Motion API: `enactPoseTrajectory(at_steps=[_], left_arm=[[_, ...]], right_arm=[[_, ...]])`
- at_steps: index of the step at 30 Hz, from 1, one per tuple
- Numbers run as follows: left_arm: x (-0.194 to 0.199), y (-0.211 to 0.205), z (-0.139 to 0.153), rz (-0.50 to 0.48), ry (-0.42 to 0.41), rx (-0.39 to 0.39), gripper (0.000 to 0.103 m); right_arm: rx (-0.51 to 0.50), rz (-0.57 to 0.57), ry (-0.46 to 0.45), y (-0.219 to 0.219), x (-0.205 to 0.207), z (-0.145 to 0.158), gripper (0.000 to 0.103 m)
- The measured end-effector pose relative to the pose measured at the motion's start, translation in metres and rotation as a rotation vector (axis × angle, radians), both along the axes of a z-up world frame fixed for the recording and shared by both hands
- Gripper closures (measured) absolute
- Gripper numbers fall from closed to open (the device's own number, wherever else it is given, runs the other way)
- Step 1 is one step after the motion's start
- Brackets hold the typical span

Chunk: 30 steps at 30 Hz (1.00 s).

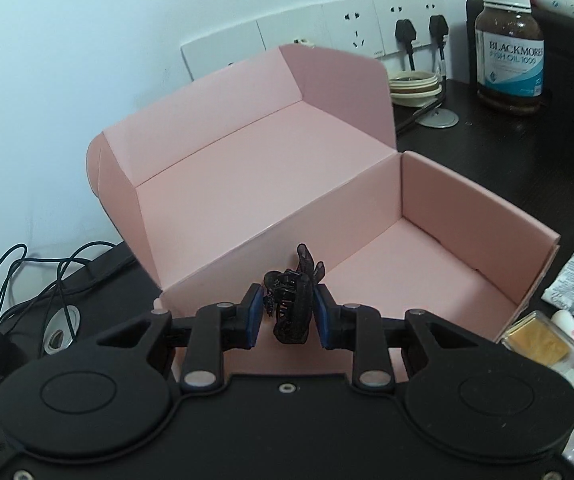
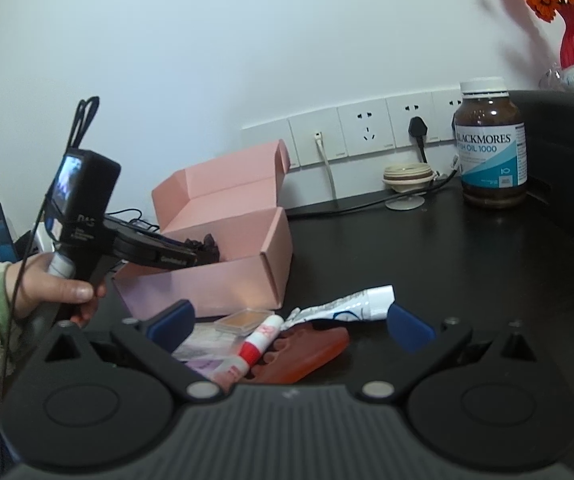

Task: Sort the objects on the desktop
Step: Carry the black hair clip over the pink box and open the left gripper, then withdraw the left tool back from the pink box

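Risk: black hair claw (image 1: 293, 300), pinched only by its edges between the blue pads of the left gripper (image 1: 289, 312), may twist or snag on release above the near wall of the open pink box (image 1: 439, 196). Item: glossy black, toothed, lacy plastic, held upright over the box's empty floor. Right gripper (image 2: 291, 326): jaws spread wide, holding nothing, above the clutter of a glue stick (image 2: 259, 340) and a crumpled tube (image 2: 351, 306).

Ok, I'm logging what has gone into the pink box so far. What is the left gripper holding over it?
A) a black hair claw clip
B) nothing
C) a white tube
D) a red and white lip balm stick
A: the left gripper is shut on a black hair claw clip, held above the open pink box.
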<state>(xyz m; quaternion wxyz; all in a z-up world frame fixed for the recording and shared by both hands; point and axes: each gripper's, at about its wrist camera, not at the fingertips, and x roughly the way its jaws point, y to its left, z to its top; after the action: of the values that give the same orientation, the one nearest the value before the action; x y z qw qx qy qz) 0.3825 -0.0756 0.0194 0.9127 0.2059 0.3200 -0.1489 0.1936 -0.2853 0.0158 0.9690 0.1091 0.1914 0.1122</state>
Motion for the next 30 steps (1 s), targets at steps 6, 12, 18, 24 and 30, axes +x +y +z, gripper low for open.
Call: enactPoseTrajectory(at_steps=[6, 12, 18, 24, 30], left_arm=[[0.006, -0.003, -0.003, 0.013, 0.035, 0.007, 0.074], [0.008, -0.006, -0.003, 0.020, 0.044, 0.029, 0.073], [0.006, -0.005, -0.001, 0.023, 0.039, 0.008, 0.065], [-0.003, -0.005, 0.011, 0.028, -0.017, -0.028, 0.022], [-0.025, -0.009, 0.024, -0.018, -0.112, -0.013, 0.006]], right_arm=[[0.007, 0.005, 0.004, -0.002, 0.003, 0.000, 0.001], [0.015, 0.005, 0.006, -0.003, 0.003, -0.001, 0.001], [0.021, 0.006, 0.008, -0.004, 0.003, -0.001, 0.001], [0.020, 0.006, 0.008, -0.004, 0.003, -0.001, 0.001], [0.022, 0.001, 0.009, -0.004, 0.002, 0.000, 0.001]])
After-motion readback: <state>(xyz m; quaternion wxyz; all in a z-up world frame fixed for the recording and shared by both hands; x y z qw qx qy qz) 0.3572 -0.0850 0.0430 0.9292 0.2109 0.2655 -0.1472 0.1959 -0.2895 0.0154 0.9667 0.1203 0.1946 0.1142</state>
